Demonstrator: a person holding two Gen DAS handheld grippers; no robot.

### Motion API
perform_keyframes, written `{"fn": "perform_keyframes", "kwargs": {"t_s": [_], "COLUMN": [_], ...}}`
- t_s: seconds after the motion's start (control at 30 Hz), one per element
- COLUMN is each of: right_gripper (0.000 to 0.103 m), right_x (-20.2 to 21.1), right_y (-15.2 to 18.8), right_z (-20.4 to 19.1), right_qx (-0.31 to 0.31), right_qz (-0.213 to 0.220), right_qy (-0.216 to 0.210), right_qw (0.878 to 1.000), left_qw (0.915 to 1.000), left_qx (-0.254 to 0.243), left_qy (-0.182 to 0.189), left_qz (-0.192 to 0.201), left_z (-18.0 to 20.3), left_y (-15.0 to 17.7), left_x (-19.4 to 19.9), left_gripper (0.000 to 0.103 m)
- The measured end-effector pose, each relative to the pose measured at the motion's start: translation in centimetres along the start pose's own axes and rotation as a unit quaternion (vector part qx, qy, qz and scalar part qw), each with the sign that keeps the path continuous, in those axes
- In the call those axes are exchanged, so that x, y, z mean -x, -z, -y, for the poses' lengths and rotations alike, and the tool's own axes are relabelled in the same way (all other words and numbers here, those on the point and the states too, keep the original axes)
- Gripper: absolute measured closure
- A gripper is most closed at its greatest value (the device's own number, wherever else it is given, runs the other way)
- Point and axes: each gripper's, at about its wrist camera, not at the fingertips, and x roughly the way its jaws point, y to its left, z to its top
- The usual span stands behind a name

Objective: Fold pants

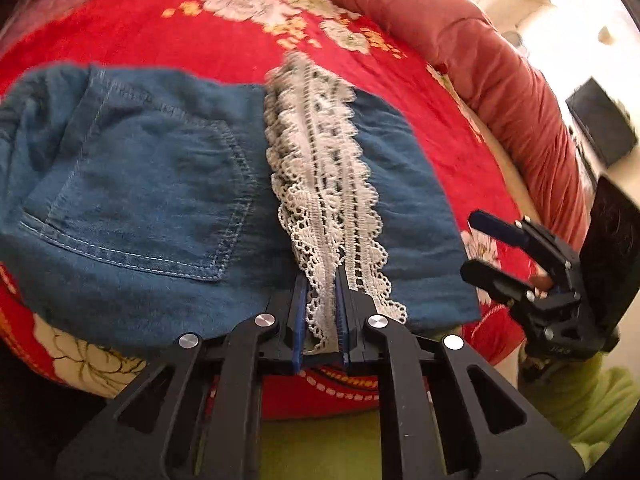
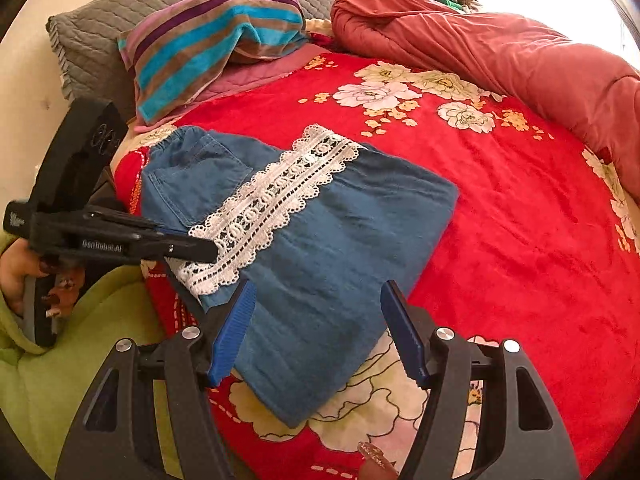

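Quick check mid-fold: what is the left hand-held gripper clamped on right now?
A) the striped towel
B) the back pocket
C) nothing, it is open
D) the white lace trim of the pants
D: the left hand-held gripper is shut on the near end of the white lace trim lying across the pants.

The far end of the lace strip was blurred in the left wrist view. The pants ran off that picture at 9 o'clock. In the right wrist view, the left gripper hid part of the lace. The person's hand was cut off at 9 o'clock.
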Motion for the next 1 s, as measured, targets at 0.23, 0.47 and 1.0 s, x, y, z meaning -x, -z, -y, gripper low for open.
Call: {"fn": "perform_keyframes", "kwargs": {"t_s": [0.23,0.47,1.0], "right_gripper": [0.039,0.039,0.031], "right_x": [-0.8,-3.3,0.8], "right_y": [0.1,2.1,1.3], "right_z": [-1.9,-1.4,2.0], "right_qx": [0.021,0.014,-0.037], "right_qz": [-0.012,-0.074,-0.013], "right_qy": [-0.015,0.031,0.017], "right_qw": [1.0,0.997,0.999], "left_qw": [0.999,0.9989,0.9944], "left_qx": [-0.017,-0.011,-0.049], "left_qy": [-0.042,-0.045,-0.077], "left_qz": [-0.006,-0.008,0.054], "left_z": [0.5,-0.2,1.8], "left_y": [1.2,1.3,0.7], "left_x": [0.6,0.4,3.3], "left_gripper": [0.089,0.077,0.042]}}
